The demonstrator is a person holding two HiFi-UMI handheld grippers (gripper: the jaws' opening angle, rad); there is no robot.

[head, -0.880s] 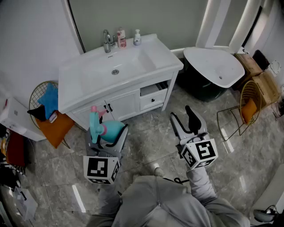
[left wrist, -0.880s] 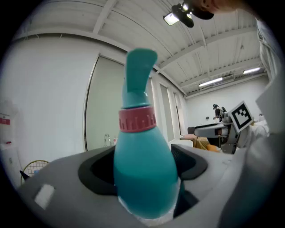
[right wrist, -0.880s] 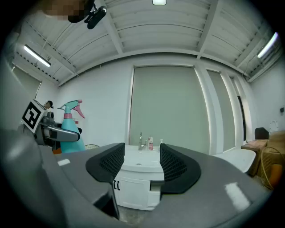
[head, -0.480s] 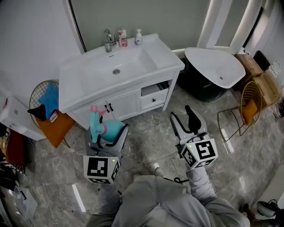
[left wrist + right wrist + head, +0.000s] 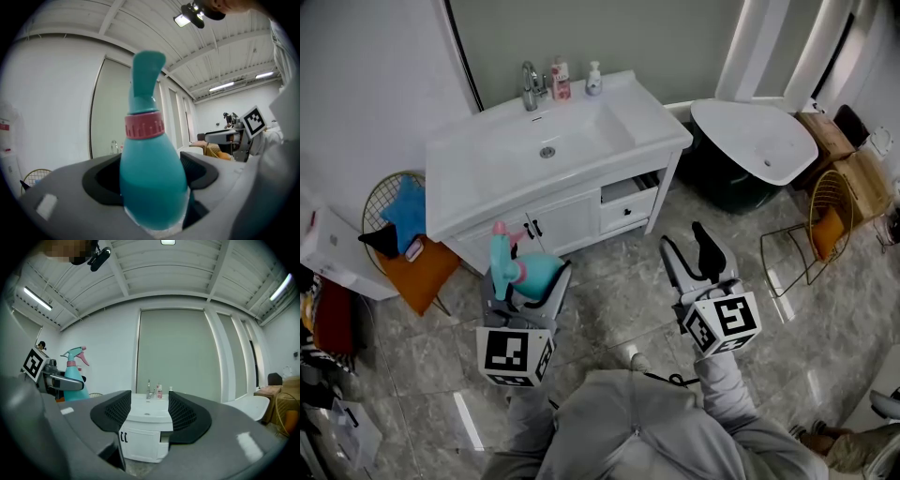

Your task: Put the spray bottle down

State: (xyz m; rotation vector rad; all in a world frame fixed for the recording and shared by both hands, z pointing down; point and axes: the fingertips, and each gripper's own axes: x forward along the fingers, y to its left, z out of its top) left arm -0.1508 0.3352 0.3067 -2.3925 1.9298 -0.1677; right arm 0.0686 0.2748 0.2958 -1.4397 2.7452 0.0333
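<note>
We hold the teal spray bottle (image 5: 528,273) upright in the left gripper (image 5: 521,314), clamped at its body w/ the right gripper (image 5: 701,281) empty, jaws apart, facing the vanity sink (image 5: 546,148).

The head view looks steeply down from above the person, the sink cabinet (image 5: 572,216) far and both tongs near; the left tongs (image 5: 528,279) view sits tight behind the spray bottle (image 5: 152,183), tilted up at wall and ceiling; the right tongs (image 5: 682,242) view faces far, roughly level — sharing cabinet and bottle with the head view.
</note>
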